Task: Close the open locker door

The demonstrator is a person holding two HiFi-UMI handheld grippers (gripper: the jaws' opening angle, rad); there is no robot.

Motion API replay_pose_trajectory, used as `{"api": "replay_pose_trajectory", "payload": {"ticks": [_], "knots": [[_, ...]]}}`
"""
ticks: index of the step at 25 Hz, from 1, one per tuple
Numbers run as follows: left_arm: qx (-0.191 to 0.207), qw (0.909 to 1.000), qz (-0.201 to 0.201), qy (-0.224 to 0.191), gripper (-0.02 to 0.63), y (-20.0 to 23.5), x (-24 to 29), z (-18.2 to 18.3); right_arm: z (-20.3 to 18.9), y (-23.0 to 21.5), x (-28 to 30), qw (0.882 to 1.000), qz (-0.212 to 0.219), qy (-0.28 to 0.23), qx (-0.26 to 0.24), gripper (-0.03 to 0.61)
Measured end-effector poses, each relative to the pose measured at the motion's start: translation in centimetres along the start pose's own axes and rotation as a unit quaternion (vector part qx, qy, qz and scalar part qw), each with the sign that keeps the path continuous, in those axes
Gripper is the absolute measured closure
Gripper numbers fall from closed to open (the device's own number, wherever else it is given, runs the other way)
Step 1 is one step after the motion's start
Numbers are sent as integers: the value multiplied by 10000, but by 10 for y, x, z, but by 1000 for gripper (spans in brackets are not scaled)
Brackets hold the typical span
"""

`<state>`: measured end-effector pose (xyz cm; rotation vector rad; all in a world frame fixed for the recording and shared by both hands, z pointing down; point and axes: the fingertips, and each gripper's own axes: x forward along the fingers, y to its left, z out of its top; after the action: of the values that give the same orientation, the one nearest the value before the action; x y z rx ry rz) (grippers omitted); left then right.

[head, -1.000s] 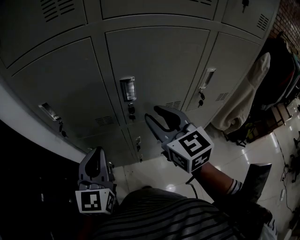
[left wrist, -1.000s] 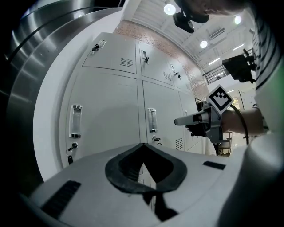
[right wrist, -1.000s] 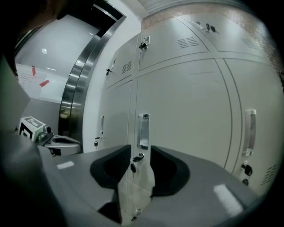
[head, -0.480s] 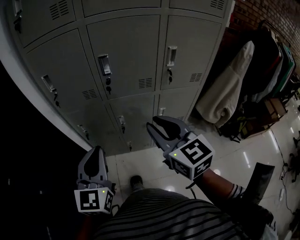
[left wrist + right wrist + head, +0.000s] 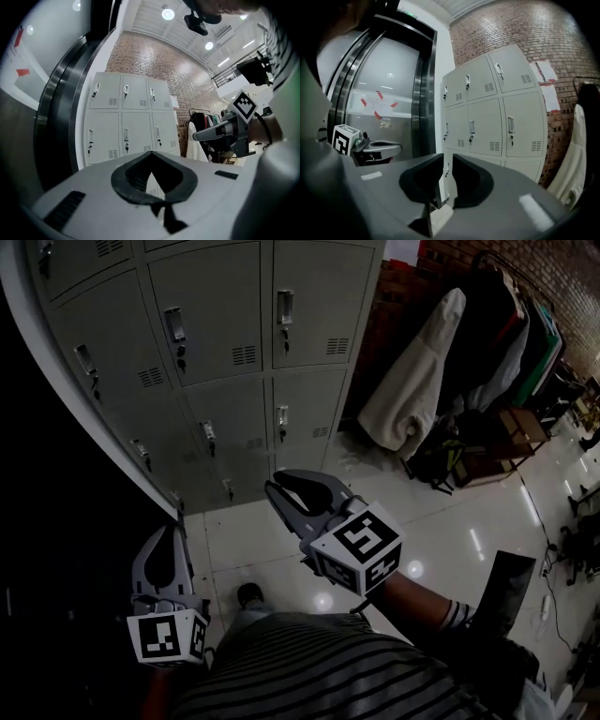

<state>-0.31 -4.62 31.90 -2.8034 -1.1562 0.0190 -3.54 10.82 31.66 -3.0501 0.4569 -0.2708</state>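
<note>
A bank of grey lockers (image 5: 211, 306) stands at the upper left of the head view, and every door I can see on it lies flush and shut. The same lockers (image 5: 124, 117) show in the left gripper view and again, as lockers (image 5: 497, 117), in the right gripper view. Both grippers hang in the air well short of the lockers and touch nothing. My left gripper (image 5: 173, 532) is low at the left with its tips together (image 5: 150, 153). My right gripper (image 5: 275, 486) is in the middle. Its jaws are closing, with a narrow gap (image 5: 447, 159) and nothing between them.
Coats on a rack (image 5: 412, 381) hang against a brick wall (image 5: 394, 306) to the right of the lockers. A dark metal door frame (image 5: 424, 93) stands to their left. Glossy floor tiles (image 5: 450, 512) lie below, with my shoe (image 5: 248, 594) and a dark panel (image 5: 506, 587).
The head view has swung right and away from the lockers, which now look smaller and further off. The right gripper's jaws have narrowed. The left gripper has stayed low at the left.
</note>
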Motion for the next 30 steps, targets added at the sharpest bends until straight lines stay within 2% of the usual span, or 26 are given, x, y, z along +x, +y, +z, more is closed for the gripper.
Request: {"api": "replay_pose_trajectory", "payload": {"ticks": [8, 13, 20, 25, 30], "knots": [[78, 9988, -419, -246, 611, 9, -42, 21, 6, 52, -37, 9986, -502, -61, 160, 531], [111, 9978, -619, -222, 611, 30, -66, 17, -2, 100, -30, 9956, -817, -149, 443, 577], [-255, 9991, -333, 83, 611, 51, -99, -14, -18, 143, -33, 9922, -1140, -173, 465, 577], [-437, 9984, -263, 238, 610, 53, -112, -24, -19, 149, -38, 9901, -1315, -204, 449, 578], [-517, 9981, -197, 278, 611, 54, -112, -26, -17, 146, -36, 9906, -1274, -208, 446, 578]]}}
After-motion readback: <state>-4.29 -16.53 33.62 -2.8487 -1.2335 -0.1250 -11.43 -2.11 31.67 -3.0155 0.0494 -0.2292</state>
